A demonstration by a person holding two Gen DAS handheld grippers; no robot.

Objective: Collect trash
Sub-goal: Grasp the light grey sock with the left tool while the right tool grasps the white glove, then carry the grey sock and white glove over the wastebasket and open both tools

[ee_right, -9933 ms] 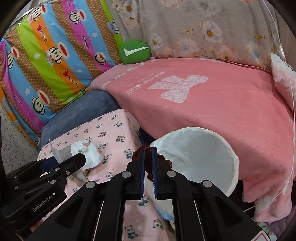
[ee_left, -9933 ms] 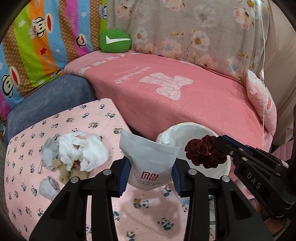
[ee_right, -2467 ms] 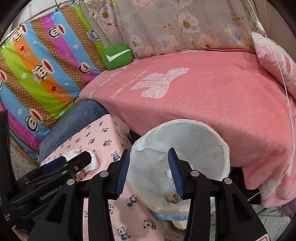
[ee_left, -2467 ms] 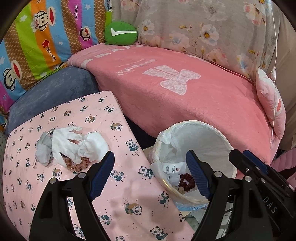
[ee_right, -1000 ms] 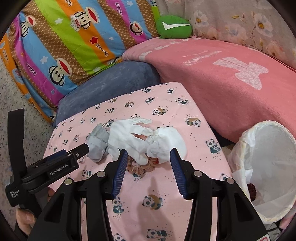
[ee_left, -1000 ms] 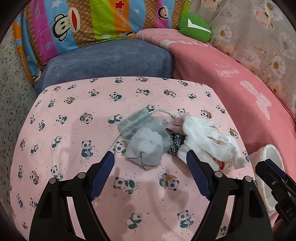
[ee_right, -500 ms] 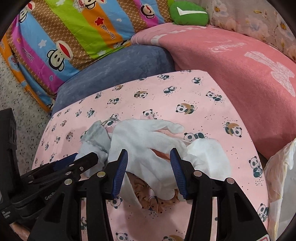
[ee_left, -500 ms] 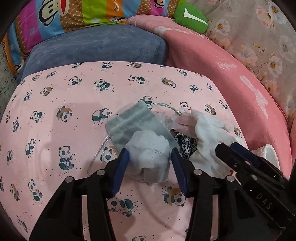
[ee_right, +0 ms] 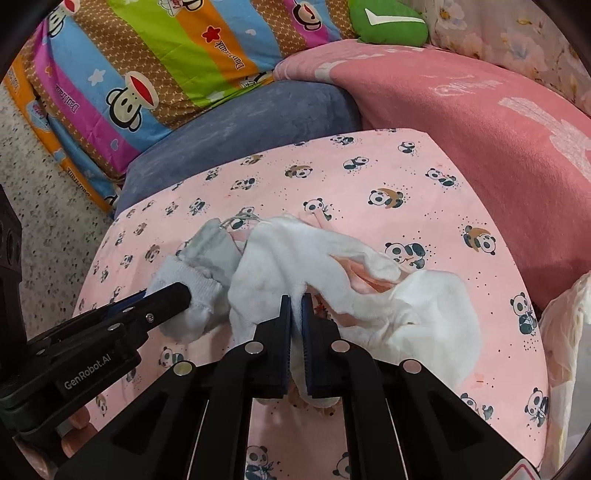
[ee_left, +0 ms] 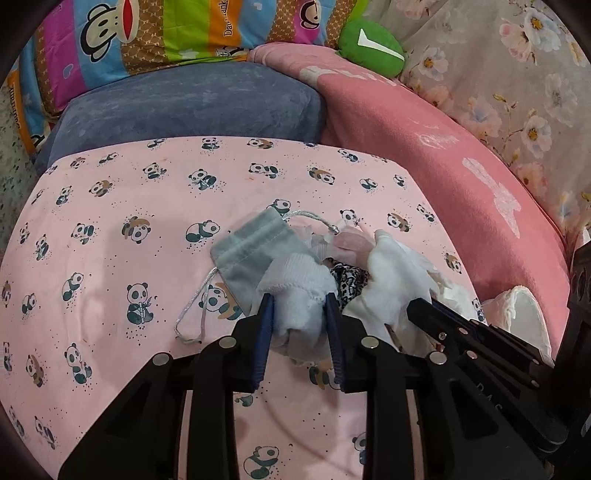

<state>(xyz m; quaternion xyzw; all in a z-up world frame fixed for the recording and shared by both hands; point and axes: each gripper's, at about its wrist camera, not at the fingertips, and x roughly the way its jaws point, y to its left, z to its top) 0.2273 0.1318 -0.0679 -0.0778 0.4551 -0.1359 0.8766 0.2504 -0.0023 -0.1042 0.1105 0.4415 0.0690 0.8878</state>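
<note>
A heap of trash lies on the panda-print table [ee_left: 147,206]. My left gripper [ee_left: 300,310] is shut on a balled pale grey sock [ee_left: 299,295], which also shows in the right wrist view [ee_right: 188,295]. My right gripper [ee_right: 295,306] is shut on a white glove [ee_right: 291,258], seen in the left wrist view too [ee_left: 391,280]. A grey drawstring pouch [ee_left: 255,247], a leopard-print scrunchie [ee_left: 347,280] and a crumpled white tissue [ee_right: 432,317] lie in the heap. The white-lined trash bin [ee_left: 524,317] stands at the table's right edge.
A blue-grey cushion [ee_left: 192,107] borders the table's far side. A pink blanket [ee_right: 480,122] covers the sofa on the right, with a green pillow [ee_right: 388,22] and striped monkey-print bedding [ee_right: 155,62] behind. Speckled floor [ee_right: 48,206] lies to the left.
Both grippers have closed in on the heap. The left jaws have shut on the grey sock and the right jaws have shut on the white glove.
</note>
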